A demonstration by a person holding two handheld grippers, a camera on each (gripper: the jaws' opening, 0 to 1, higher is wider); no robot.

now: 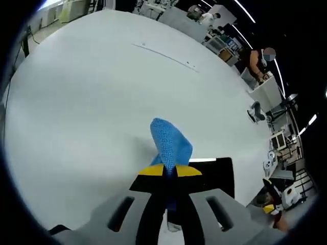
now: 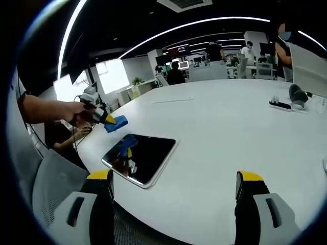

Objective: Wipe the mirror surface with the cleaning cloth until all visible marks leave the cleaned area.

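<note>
A blue cleaning cloth (image 1: pixel 171 143) sticks out from the yellow-tipped jaws of my left gripper (image 1: pixel 169 171), which is shut on it. Just beyond and to the right of those jaws lies the dark mirror (image 1: pixel 220 173) on the white table (image 1: pixel 102 92). In the right gripper view the mirror (image 2: pixel 140 158) lies flat near the table's front edge and reflects the cloth. A hand holds the left gripper (image 2: pixel 99 116) above the mirror's far left corner, with the cloth (image 2: pixel 116 124) hanging clear of the glass. My right gripper (image 2: pixel 174 177) stands open in front of the mirror, with nothing between its jaws.
A power strip (image 2: pixel 280 105) and a grey object (image 2: pixel 298 95) lie at the table's far right. A grey mesh chair (image 2: pixel 51 189) stands at the near left edge. Several people and desks are in the background beyond the table.
</note>
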